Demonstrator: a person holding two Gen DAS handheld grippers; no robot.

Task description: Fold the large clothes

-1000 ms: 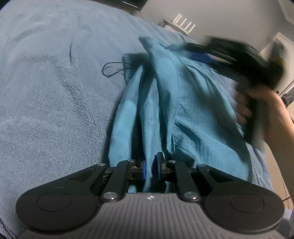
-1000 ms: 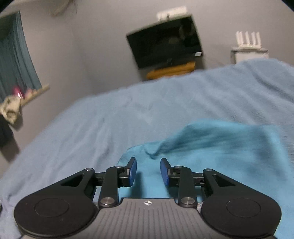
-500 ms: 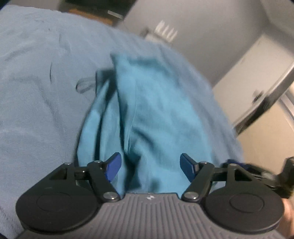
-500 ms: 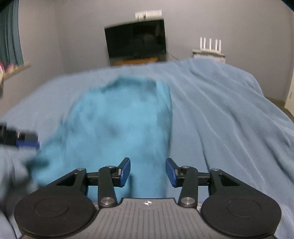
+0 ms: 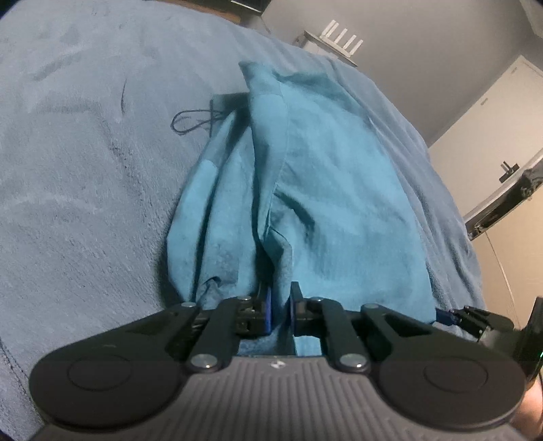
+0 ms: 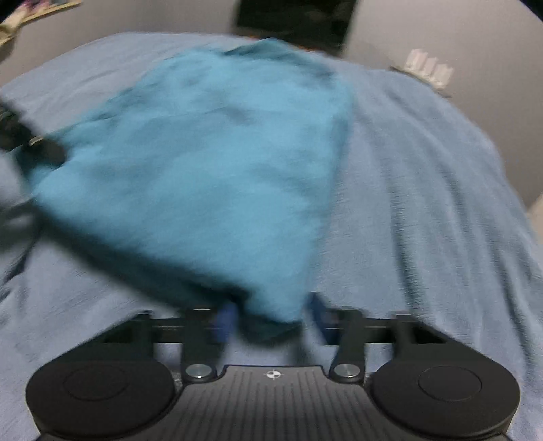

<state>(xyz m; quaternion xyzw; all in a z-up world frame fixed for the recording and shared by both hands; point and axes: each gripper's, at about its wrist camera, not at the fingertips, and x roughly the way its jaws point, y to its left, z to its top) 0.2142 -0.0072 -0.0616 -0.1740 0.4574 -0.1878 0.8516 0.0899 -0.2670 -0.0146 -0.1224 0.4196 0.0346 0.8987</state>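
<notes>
Teal fabric of a large garment (image 5: pixel 325 190) lies spread over the grey-blue blanket (image 5: pixel 85 163) of a bed, bunched into long ridges that run away from the near edge, with a thin dark drawstring (image 5: pixel 190 120) looping out onto the blanket from the garment's far left corner. At the garment's near edge the left gripper (image 5: pixel 280 312) has its fingers (image 5: pixel 268 310) drawn almost together and closing, with a fold of the garment pinched between the blue pads. Beside the garment's near right corner, part of the right gripper (image 5: pixel 475 322) shows at the edge of the left wrist view, its blue tip just at the cloth. In the right wrist view, which is blurred by motion, the right gripper (image 6: pixel 271 320) has its fingers (image 6: pixel 319 313) partly apart and closing, and the garment's (image 6: pixel 210 163) near corner hangs down between them; the blur hides whether the pads press on it. Left of the garment in that view the dark shape of the left gripper (image 6: pixel 34 142) sits at the cloth's edge. Beyond the garment's far end stand grey walls, a white router (image 5: pixel 342 37) with upright antennas on a small shelf, and a dark screen (image 6: pixel 295 17) on the wall; to the right of the garment past the bed edge is a pale door (image 5: pixel 492 112) with a handle
</notes>
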